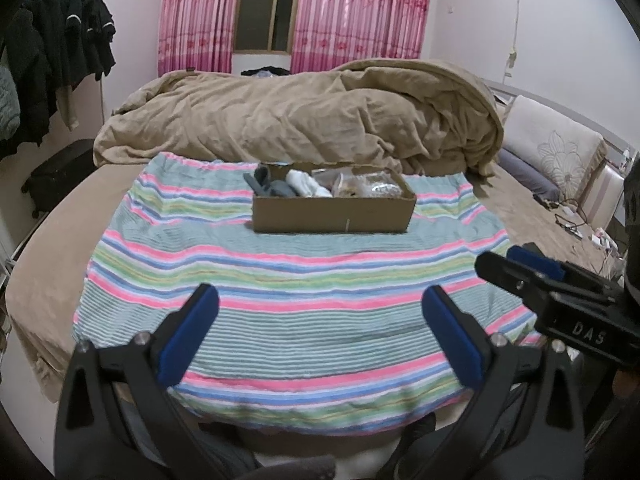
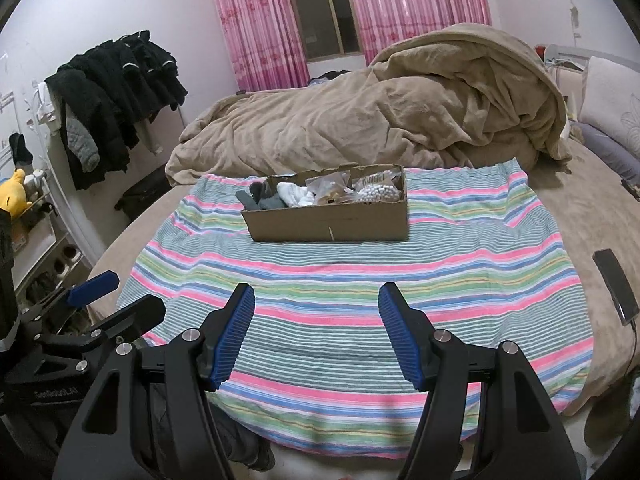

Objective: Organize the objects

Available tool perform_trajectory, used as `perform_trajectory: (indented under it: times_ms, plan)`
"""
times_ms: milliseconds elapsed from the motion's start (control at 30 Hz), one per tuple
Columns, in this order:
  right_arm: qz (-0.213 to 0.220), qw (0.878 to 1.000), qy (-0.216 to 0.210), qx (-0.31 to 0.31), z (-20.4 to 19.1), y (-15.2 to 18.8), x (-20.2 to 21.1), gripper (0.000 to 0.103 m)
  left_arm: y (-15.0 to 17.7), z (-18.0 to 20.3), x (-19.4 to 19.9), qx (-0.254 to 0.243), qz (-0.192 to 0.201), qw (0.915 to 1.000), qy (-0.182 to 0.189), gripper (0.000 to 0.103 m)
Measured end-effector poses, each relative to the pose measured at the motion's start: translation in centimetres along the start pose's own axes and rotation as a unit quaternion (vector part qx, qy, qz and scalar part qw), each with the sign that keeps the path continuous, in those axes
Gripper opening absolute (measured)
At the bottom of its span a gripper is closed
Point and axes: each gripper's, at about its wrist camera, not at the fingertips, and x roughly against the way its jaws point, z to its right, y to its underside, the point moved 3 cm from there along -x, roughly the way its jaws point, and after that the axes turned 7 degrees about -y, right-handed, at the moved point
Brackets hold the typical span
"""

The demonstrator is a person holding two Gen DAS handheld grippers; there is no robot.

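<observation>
A shallow cardboard box (image 1: 334, 214) (image 2: 328, 222) stands on a striped towel (image 1: 296, 280) (image 2: 352, 276) spread over the bed. It holds grey socks (image 1: 266, 186) (image 2: 260, 198), white socks (image 1: 306, 184) (image 2: 296, 194) and clear bags of small items (image 1: 368, 188) (image 2: 378, 190). My left gripper (image 1: 320, 304) is open and empty over the towel's near edge, well short of the box. My right gripper (image 2: 316, 300) is open and empty, also over the near part of the towel. Each gripper shows at the side of the other's view.
A bunched tan blanket (image 1: 304, 120) (image 2: 380, 116) lies behind the box. A phone (image 2: 614, 286) on a cable lies at the bed's right. Pillows (image 1: 552, 148) are at right. Dark coats (image 2: 116, 92) hang at left, above a dark suitcase (image 1: 56, 178).
</observation>
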Motion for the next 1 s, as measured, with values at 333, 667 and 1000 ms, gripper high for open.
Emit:
perform_trajectory:
  times_ms: [333,667,1000]
  plan:
    - [-0.001,1.000,0.005,0.000,0.04,0.21,0.23,0.068,0.07,-0.04,-0.08,0.004,0.000,1.0000,-0.002,0.102]
    - [-0.001,1.000,0.008,0.002,0.03,0.26,0.33,0.068,-0.02,-0.34,0.02,0.006,0.003,1.0000,-0.002,0.102]
    - [0.000,1.000,0.009,0.004,0.15,-0.03,0.62,0.068,0.06,-0.40,0.41,0.009,0.005,0.9999,0.000,0.102]
